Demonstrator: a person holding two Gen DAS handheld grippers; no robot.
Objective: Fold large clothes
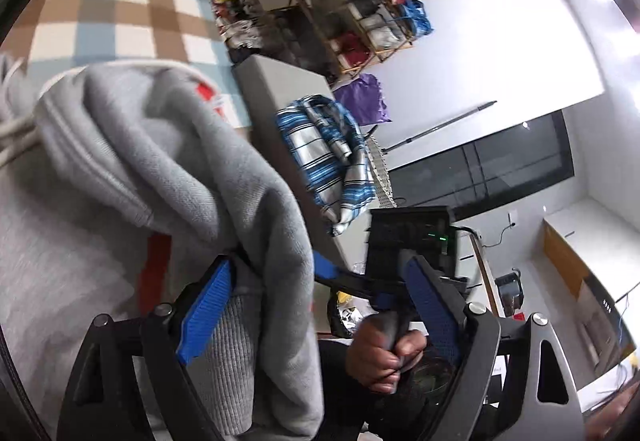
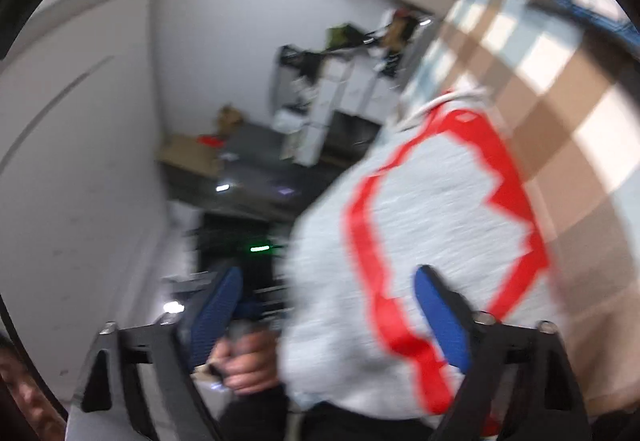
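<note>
Grey fleece hoodie with a red outline print (image 2: 436,209) hangs over the brown-and-blue checked cloth (image 1: 112,9). Left gripper (image 1: 320,305) stands spread, hoodie draped between its blue pads. Right gripper (image 2: 332,313) likewise gapes around the fabric.

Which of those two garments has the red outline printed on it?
The grey hoodie draped between the jaws. The other, the shirt heaped on the side table, is striped blue and white.

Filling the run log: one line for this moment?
left tool: open, hoodie between fingers | right tool: open, beside hoodie | fold unfinished
</note>
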